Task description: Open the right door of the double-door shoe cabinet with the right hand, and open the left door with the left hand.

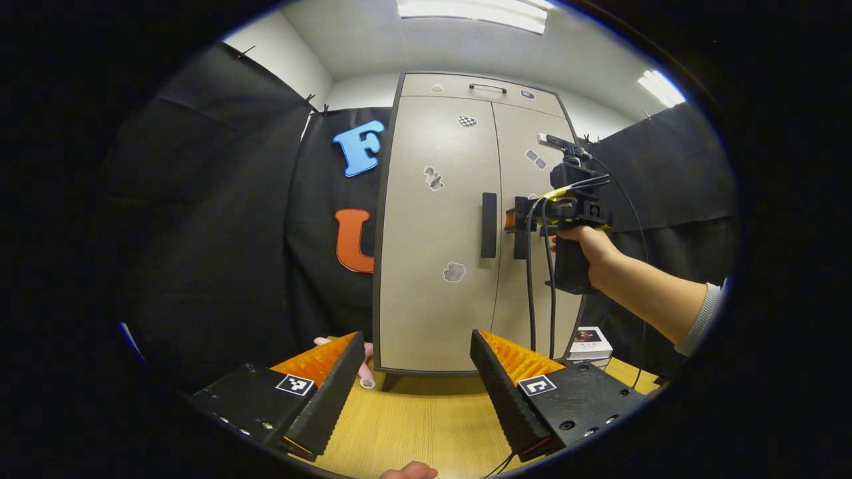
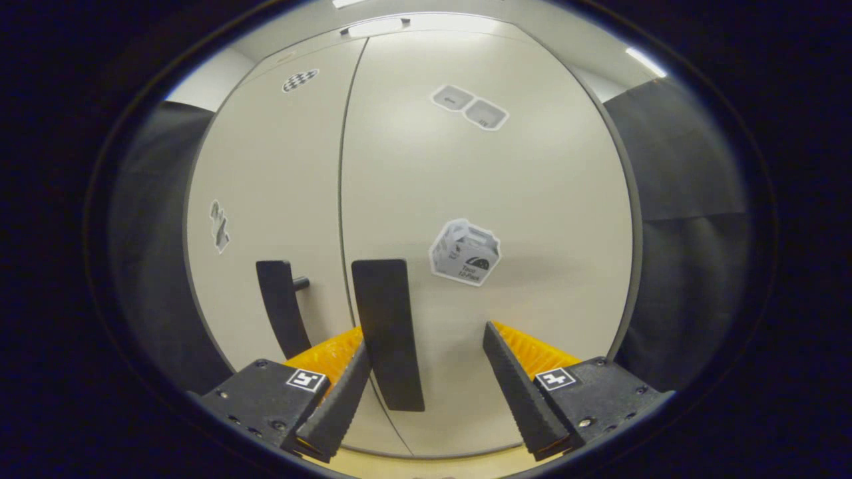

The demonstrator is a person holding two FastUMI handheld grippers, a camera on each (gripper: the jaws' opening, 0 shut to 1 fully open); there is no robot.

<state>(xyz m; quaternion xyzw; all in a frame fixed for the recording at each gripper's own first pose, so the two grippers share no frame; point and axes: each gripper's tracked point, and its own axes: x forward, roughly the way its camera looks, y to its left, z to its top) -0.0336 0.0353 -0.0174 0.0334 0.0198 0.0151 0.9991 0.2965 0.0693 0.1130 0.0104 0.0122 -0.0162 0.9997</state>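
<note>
- Clearly, the shoe cabinet (image 1: 436, 266) is standing upright on the wooden table (image 1: 413, 412), and in the left gripper view both of its doors are lying flush and closed.
- The left gripper (image 1: 416, 379) is hovering well back from the cabinet, facing its lower front; its fingers are standing apart with nothing between them.
- The left door handle (image 1: 488, 225) is sitting on the cabinet's front, above and well beyond that gripper.
- The right gripper (image 2: 426, 386) is pointing at the cabinet's right door (image 2: 486, 233), very close to it, with its fingers spread wide.
- The right door handle (image 2: 388, 332) is lying between those fingers, just beside the left finger (image 2: 339, 399); whether they are touching I cannot tell, and the other finger is standing clear of it.
- Seen from the left gripper view, a hand (image 1: 589, 243) is holding the right gripper up against the cabinet at handle height, with cables hanging down from it.
- A small box (image 1: 589, 342) is resting on the table beside the cabinet's lower right corner.
</note>
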